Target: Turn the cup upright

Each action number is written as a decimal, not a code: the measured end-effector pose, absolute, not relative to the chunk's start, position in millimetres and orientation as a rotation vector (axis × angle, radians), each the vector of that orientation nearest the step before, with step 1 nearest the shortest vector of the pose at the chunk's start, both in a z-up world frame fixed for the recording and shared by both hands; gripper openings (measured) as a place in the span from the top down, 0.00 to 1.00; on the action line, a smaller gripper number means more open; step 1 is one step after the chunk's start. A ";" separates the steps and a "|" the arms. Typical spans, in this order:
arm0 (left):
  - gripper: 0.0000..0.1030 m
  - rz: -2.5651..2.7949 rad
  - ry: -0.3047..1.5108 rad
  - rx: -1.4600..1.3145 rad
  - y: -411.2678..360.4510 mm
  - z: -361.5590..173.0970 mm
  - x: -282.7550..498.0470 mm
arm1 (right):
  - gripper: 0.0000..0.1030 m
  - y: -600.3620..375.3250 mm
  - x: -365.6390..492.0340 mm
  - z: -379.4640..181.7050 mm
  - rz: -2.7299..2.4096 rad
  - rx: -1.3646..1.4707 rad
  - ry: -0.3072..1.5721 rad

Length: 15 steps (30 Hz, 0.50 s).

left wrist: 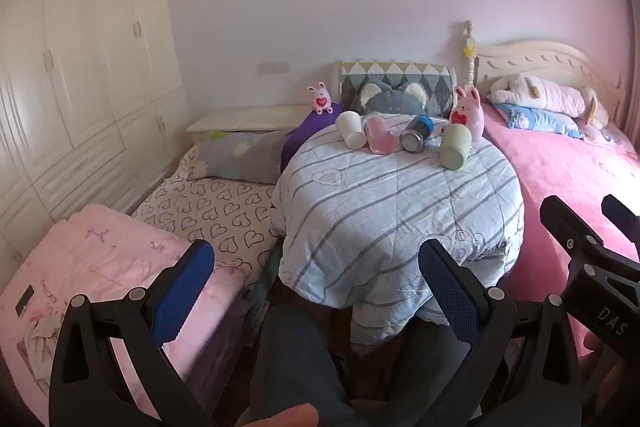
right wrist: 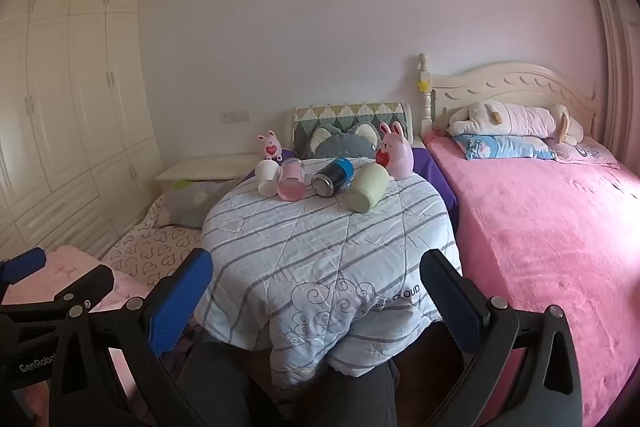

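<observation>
Blue-padded and black-framed, the left gripper (left wrist: pixel 316 291) is spread wide with nothing between its fingers, held low at the near edge of the round table under a blue-and-grey striped quilt (left wrist: pixel 384 195); the right gripper (right wrist: pixel 316 299) is likewise wide apart and holds nothing, just beside it. Four cups lie on their sides in a row at the table's far edge, well apart from both: a white plastic cup (left wrist: pixel 351 130), a clear pink-tinted glass (left wrist: pixel 379 135), a dark metal tumbler with a blue band (left wrist: pixel 416 133), and a pale green ceramic mug (left wrist: pixel 455 146). Behind them stands a pink rabbit toy (left wrist: pixel 468 113).
</observation>
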State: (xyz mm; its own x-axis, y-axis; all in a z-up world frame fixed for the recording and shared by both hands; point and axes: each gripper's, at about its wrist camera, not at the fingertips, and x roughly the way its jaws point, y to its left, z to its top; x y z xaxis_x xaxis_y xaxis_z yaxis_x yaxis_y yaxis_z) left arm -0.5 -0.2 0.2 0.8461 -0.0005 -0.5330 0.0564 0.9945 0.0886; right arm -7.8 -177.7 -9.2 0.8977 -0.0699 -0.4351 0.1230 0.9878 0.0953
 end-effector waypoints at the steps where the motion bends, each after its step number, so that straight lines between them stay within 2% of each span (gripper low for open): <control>1: 0.00 -0.028 0.563 0.102 -0.2 0.1 -0.4 | 0.00 -177.9 -7.7 -9.4 -0.098 0.123 0.446; 15: 0.00 -0.025 0.563 0.105 -0.6 0.2 -0.7 | 0.00 -177.6 -7.8 -9.6 -0.099 0.123 0.450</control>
State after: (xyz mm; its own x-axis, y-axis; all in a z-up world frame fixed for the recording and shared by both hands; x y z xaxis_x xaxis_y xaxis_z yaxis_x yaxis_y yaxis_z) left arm -0.7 -0.6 0.2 0.8454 0.0047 -0.5342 0.0527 0.9944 0.0921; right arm -7.8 -177.6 -9.6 0.8958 -0.0680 -0.4393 0.1223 0.9878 0.0964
